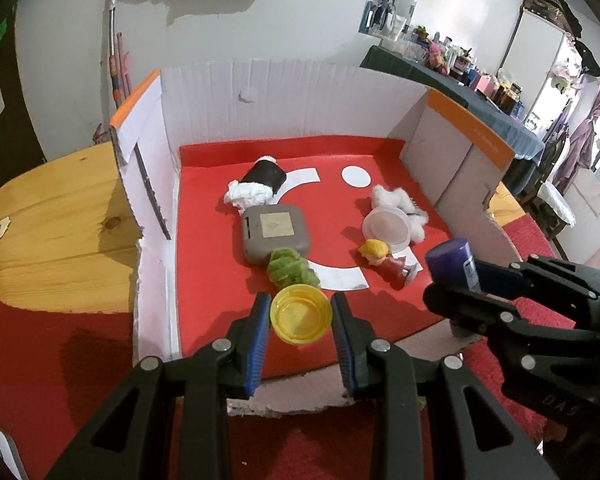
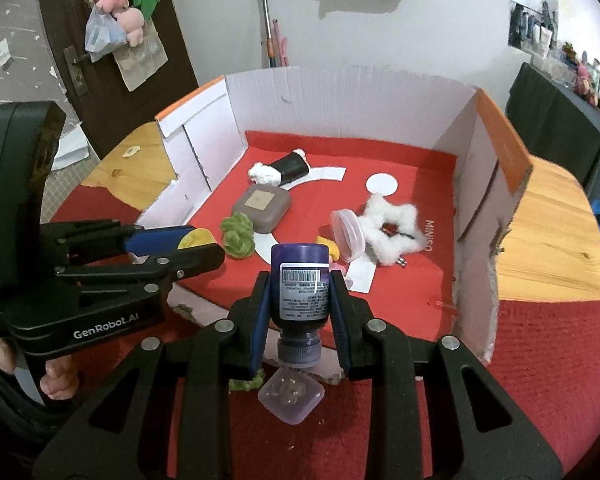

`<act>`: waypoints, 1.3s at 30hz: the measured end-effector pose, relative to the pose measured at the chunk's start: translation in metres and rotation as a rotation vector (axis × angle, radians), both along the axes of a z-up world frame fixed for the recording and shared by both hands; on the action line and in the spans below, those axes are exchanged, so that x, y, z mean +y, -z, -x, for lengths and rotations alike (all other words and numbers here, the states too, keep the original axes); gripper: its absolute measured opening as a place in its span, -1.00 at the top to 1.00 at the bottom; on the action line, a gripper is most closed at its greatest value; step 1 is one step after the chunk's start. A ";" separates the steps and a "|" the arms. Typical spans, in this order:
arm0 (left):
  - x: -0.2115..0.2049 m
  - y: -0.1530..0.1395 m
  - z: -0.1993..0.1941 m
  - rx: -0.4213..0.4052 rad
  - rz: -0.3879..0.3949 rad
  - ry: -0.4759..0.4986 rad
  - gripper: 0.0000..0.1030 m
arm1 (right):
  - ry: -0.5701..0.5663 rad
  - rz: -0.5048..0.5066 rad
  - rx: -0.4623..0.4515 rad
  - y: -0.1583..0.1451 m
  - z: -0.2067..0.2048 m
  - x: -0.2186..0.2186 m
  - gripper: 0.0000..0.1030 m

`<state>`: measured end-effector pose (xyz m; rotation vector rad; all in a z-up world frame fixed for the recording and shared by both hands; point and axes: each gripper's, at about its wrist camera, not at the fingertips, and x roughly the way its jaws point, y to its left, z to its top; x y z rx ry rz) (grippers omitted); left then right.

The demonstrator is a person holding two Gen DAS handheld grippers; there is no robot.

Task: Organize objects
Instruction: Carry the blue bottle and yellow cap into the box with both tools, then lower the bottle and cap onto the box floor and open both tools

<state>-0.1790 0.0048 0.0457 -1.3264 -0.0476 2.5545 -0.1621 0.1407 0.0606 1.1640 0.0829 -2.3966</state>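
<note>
Red-floored cardboard box (image 1: 204, 216) lay ahead; left gripper (image 1: 300, 316) clenched a yellow lid (image 1: 300, 314), right gripper (image 2: 300, 292) (at three o'clock) gripped a purple bottle (image 2: 300, 284).

The left hand-held gripper (image 1: 300, 316) is pointing steeply down and away from the person, its blue pads pressing on both sides of a small yellow cup (image 1: 300, 314). The right hand-held gripper (image 2: 300, 300) is tilting down at much the same angle just to its right, its pads clamping a purple bottle (image 2: 300, 284) held upside down. Bare fingers (image 2: 58, 380) are curling around the left gripper's handle at the near left.
</note>
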 end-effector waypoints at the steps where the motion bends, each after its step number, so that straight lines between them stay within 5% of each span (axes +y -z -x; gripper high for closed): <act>1: -0.001 0.001 0.001 -0.003 0.000 0.000 0.38 | -0.002 0.000 -0.006 0.002 0.001 -0.001 0.49; 39: 0.005 0.018 0.016 -0.056 0.009 0.012 0.38 | 0.002 -0.031 -0.104 0.034 0.035 0.004 0.49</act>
